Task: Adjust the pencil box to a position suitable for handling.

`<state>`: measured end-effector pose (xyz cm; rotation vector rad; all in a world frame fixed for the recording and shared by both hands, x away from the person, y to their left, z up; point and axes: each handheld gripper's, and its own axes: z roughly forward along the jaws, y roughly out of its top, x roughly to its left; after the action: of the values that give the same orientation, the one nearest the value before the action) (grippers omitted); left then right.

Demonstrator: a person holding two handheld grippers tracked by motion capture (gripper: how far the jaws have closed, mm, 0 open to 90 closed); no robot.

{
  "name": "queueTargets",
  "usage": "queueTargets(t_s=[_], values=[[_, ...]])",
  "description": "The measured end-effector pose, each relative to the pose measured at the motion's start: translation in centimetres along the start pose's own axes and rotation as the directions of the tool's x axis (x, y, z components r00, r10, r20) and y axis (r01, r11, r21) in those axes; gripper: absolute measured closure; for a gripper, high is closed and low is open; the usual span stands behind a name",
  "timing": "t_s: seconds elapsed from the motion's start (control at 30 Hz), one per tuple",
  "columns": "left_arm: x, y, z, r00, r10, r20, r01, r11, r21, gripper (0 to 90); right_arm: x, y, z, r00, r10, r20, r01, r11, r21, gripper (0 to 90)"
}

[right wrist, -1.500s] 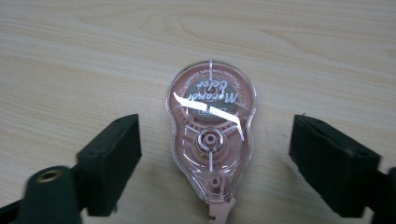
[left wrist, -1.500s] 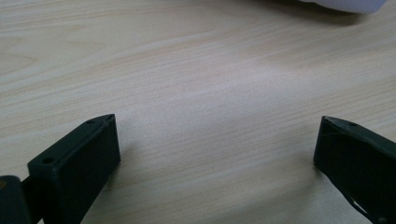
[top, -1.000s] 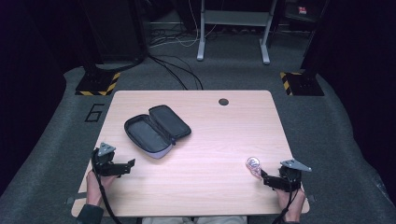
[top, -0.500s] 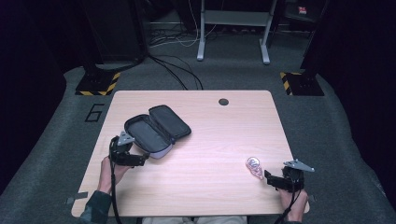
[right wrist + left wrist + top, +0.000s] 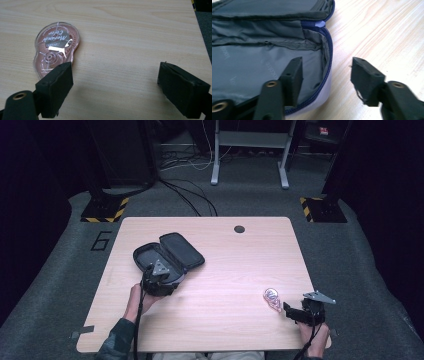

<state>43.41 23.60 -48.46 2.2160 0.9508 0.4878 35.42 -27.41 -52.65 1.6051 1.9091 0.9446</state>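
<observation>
Open pouch straddled at its rim by the left gripper; tape dispenser lying ahead of the right gripper.

At the lower right of the high view, the right gripper [image 5: 289,310] is held with its jaws spread and nothing between them, having just been closing slightly; the clear correction tape dispenser [image 5: 272,297] is seen flat on the table [image 5: 235,265] just beyond, beside one jaw. Left of centre, the left gripper [image 5: 161,276] is set at the near edge of the open black zip pouch [image 5: 167,254]; its jaws have just been closing, one inside the lining, one outside over the table, the rim [image 5: 328,65] between them not yet pinched.
</observation>
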Motion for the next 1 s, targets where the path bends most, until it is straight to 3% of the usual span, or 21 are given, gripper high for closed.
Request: queueTargets(t_s=[0.07,0.17,0.3,0.43,0.47,0.8,0.83,0.87,1.0], values=[[0.1,0.0,0.3,1.0,0.005,0.007,-0.005,0.9999,0.013,51.4,0.0,0.0,0.0,0.9999,0.01,0.002,-0.01,1.0,0.001,13.1],[0.1,-0.2,1.1,0.9996,-0.025,0.014,0.025,0.9996,-0.011,59.7,0.0,0.0,0.0,1.0,0.008,0.003,-0.008,1.0,0.002,13.4],[0.2,-0.3,1.5,0.9996,-0.025,0.012,0.025,0.9996,-0.009,68.2,0.0,0.0,0.0,1.0,0.006,0.004,-0.006,1.0,0.001,13.8],[0.1,-0.3,1.9,0.9995,-0.024,0.02,0.024,0.9993,-0.03,81.3,0.0,0.0,0.0,1.0,0.001,0.004,-0.001,1.0,0.001,13.9],[-0.1,-0.1,2.0,0.9996,0.0,0.028,0.001,0.9996,-0.029,85.2,0.1,0.0,0.0,1.0,0.003,0.007,-0.003,1.0,0.008,14.0],[-2.4,1.5,3.1,0.9989,0.026,0.04,-0.025,0.9994,-0.021,87.1,0.1,0.0,0.1,1.0,0.001,0.007,-0.001,1.0,0.007,14.2],[-2.8,1.6,3.3,0.999,0.01,0.044,-0.009,0.9997,-0.024,87.1,0.1,0.0,0.1,1.0,0.001,0.006,-0.001,1.0,0.006,14.2],[-3.0,1.8,3.4,0.999,0.024,0.038,-0.023,0.9995,-0.022,87.1,0.1,0.0,0.1,0.9999,0.007,0.008,-0.007,1.0,0.009,14.2],[-4.2,2.2,3.8,0.9988,0.002,0.049,-0.001,0.9997,-0.026,87.0,0.1,0.0,0.1,1.0,0.001,0.008,-0.001,1.0,0.008,14.3]])
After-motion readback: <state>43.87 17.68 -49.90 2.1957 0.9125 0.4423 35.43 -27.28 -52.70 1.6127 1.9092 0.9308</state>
